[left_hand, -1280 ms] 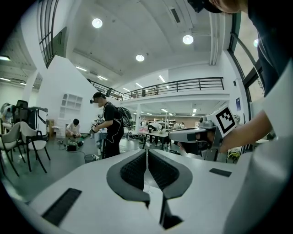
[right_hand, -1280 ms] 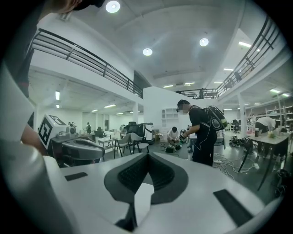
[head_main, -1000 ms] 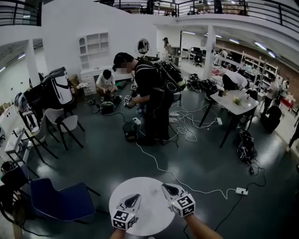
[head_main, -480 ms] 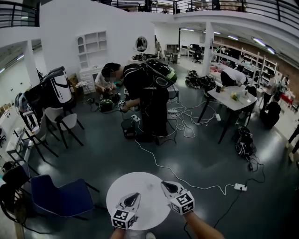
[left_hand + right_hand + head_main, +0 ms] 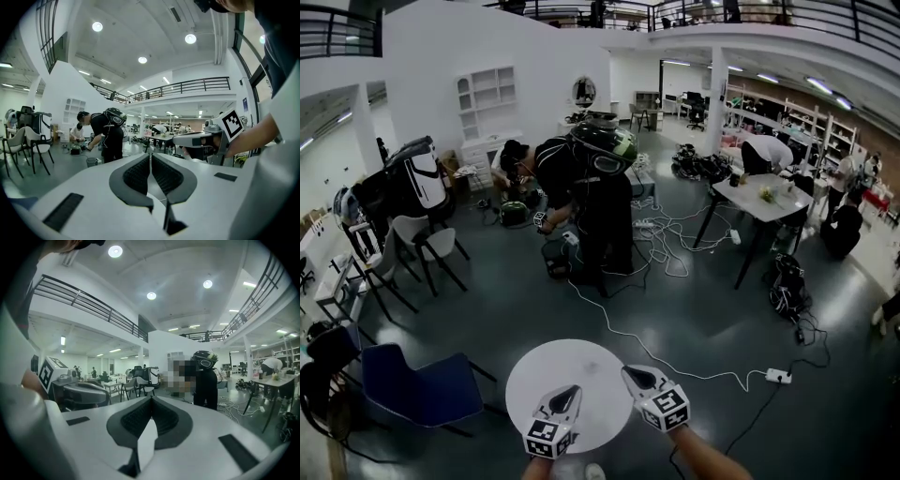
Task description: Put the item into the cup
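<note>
Round white table (image 5: 570, 364) lies below left tool (image 5: 569, 392) and right tool (image 5: 633, 374), both closed.

L gripper (image 5: 566, 397), R gripper (image 5: 638, 378) closed (both).

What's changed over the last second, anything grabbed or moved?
The round white table has drifted up and left in the head view, leaving the right gripper at its right rim. The standing person in black has bent further forward. Nothing was gripped or released: left gripper and right stay shut, empty.
</note>
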Available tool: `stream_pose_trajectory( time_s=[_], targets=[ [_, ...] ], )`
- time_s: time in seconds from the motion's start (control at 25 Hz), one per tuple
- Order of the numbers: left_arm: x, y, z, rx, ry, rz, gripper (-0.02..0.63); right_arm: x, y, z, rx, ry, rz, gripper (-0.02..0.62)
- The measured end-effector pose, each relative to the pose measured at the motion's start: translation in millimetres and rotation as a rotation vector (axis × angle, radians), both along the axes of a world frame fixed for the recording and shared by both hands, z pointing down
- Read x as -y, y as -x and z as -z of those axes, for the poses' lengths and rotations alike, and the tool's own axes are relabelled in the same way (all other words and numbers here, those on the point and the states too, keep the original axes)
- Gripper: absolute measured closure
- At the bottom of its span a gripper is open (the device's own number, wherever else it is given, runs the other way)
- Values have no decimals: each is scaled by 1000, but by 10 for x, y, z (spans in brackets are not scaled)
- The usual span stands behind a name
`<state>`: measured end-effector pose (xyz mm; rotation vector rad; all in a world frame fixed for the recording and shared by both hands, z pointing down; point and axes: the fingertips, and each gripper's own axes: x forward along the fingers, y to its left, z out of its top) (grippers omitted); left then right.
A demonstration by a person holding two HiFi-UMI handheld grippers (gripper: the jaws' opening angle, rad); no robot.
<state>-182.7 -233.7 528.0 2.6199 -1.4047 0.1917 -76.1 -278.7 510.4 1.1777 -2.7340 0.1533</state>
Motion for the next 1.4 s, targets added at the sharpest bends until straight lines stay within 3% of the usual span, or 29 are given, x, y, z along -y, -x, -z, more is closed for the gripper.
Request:
stream_pose_trajectory(
  time_s=[0.96, 1.4],
  targets=[
    [-1590, -1431, 352, 37, -95, -19, 581, -1649, -1337, 154, 24, -67, 36, 581],
    [-2212, -1618, 441, 30, -114, 21, 581, -2250, -1532, 241, 34, -88, 68, 581]
  ],
)
